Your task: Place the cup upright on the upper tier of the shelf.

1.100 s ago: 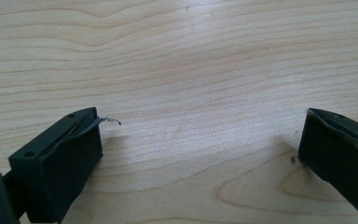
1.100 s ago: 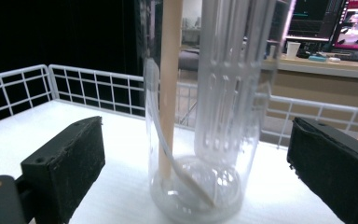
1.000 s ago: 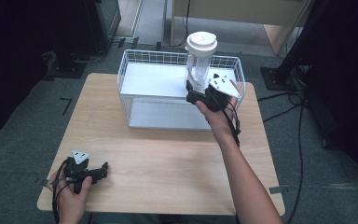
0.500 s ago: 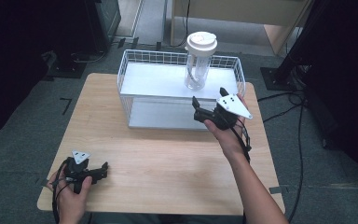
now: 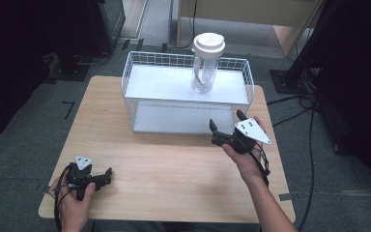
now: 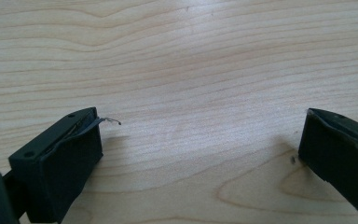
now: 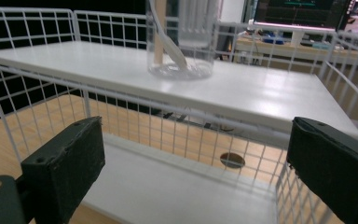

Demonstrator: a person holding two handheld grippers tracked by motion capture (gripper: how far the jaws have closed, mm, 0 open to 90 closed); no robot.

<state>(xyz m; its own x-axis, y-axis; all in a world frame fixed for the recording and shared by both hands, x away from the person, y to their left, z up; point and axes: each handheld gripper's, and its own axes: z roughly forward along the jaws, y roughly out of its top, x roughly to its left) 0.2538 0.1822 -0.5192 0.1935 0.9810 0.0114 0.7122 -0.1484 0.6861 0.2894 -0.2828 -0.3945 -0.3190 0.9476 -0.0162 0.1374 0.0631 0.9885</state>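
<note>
A clear plastic jar (image 5: 205,67) with a white lid (image 5: 208,44) stands upright on the top shelf of a white wire rack (image 5: 187,92); something white and curved lies inside it. In the right gripper view the jar's base (image 7: 181,51) shows beyond the rack's front wire. My right gripper (image 5: 227,123) is open and empty, just in front of the rack's right end. My left gripper (image 5: 107,175) rests low at the table's front left corner, open, with bare wood (image 6: 200,116) between its jaws.
The wooden table (image 5: 174,183) has free room between the two grippers. The rack has a lower shelf (image 7: 168,186) with nothing on it. Dark floor, cables and furniture legs surround the table.
My right gripper let go of the jar on the top shelf and drew back toward the person, down to the rack's front. The left gripper stayed put.
</note>
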